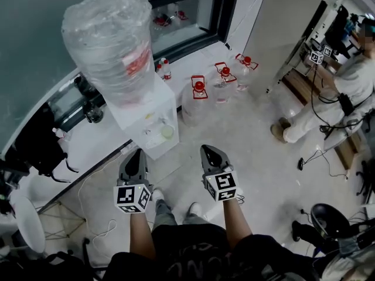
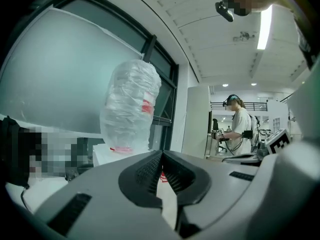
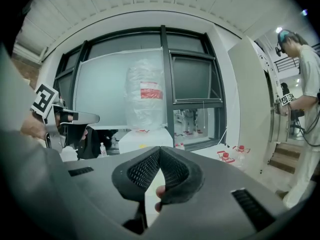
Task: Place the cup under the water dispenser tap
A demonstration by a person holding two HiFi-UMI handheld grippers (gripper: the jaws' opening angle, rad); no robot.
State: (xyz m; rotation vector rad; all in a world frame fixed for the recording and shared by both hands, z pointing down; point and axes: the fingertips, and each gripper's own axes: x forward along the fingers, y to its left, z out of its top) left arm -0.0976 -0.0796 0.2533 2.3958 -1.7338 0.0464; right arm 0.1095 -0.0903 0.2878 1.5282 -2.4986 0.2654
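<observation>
A white water dispenser (image 1: 147, 117) stands on the floor ahead of me, topped by a large bottle wrapped in clear plastic (image 1: 110, 37). A small pale round thing (image 1: 167, 132), perhaps the cup, sits in the dispenser's front recess; I cannot tell for sure. My left gripper (image 1: 138, 153) and right gripper (image 1: 207, 150) hover side by side in front of the dispenser, both pointing at it. In the left gripper view my left gripper (image 2: 161, 155) is shut and holds nothing, with the bottle (image 2: 131, 106) beyond it. In the right gripper view my right gripper (image 3: 160, 152) is likewise shut and holds nothing.
Three clear jugs with red caps (image 1: 199, 91) stand on the floor beyond the dispenser, below a dark-framed window (image 1: 187, 10). A person in white (image 1: 343, 92) stands at the right. A black chair base (image 1: 331, 218) is at the lower right, and dark bags (image 1: 35, 139) lie at the left.
</observation>
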